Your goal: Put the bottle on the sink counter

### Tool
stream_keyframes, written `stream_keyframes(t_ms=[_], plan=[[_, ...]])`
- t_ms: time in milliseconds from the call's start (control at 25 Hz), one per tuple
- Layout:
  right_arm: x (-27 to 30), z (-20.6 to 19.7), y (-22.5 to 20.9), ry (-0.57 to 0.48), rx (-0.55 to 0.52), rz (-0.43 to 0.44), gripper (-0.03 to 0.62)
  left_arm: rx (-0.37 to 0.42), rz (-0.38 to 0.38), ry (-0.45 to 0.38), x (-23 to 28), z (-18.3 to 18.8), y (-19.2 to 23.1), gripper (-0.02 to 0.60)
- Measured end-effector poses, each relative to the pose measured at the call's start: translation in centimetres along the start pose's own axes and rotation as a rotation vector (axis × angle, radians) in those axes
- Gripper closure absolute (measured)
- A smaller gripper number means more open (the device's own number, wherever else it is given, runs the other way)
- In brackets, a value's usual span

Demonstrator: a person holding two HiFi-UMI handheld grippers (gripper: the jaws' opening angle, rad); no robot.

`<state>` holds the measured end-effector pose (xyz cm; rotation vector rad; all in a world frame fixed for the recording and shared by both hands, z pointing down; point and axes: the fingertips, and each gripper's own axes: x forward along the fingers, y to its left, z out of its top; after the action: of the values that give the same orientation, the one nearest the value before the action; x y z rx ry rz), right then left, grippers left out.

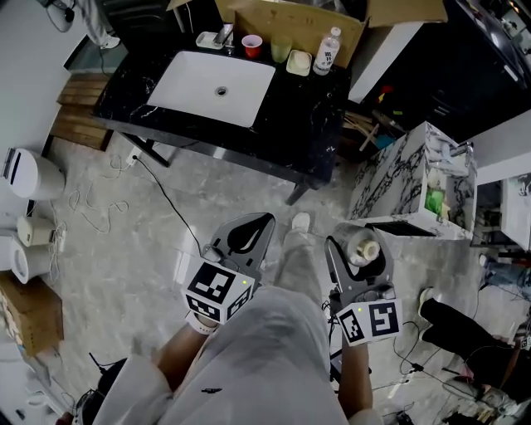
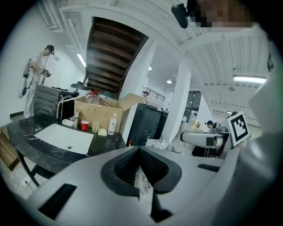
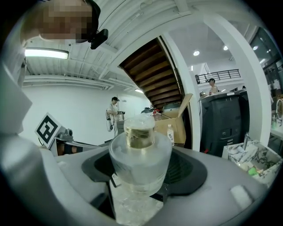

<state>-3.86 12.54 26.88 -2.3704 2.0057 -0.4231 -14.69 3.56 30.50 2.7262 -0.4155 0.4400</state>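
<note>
- Head view: you stand on the pale marble floor (image 1: pixel 124 274), well apart from the black bench (image 1: pixel 307 124) and its white sink (image 1: pixel 211 87). Your left gripper (image 1: pixel 251 228) and right gripper (image 1: pixel 358 251) both hang in front of you above the floor. The right one carries the bottle (image 1: pixel 366 248), which you see from its top end. At the back of the bench, a red cup (image 1: pixel 251 45) and a plastic water bottle (image 1: pixel 328 50) stand by a cardboard box (image 1: pixel 290 18).
- Left gripper view: your fingers are pressed together with nothing between them. The bench and sink lie far off at the left.
- Right gripper view: your fingers are clamped on the bottle's frosted body. Its gold cap, under a clear cover, points away from the gripper.
</note>
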Motion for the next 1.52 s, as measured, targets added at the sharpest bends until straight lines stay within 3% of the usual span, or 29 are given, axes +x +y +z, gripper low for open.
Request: stream_keyframes(t_ms=[600,920,1520], plan=[[10.2,2.8,-7.4,0.023,-0.034,0.148,0.249,-0.012,0.086,-0.004,10.1,5.5,3.2,0.575],[16.9,5.6,-12.5,0.021,-0.053,0.278,0.249,-0.021,0.192,-0.035,16.4,10.1,5.4,0.575],[24.3,4.5,-18.0,0.096,-0.031,0.453,0.249,-0.094,0.365,-0.006,22.9,9.2,7.8,0.575]])
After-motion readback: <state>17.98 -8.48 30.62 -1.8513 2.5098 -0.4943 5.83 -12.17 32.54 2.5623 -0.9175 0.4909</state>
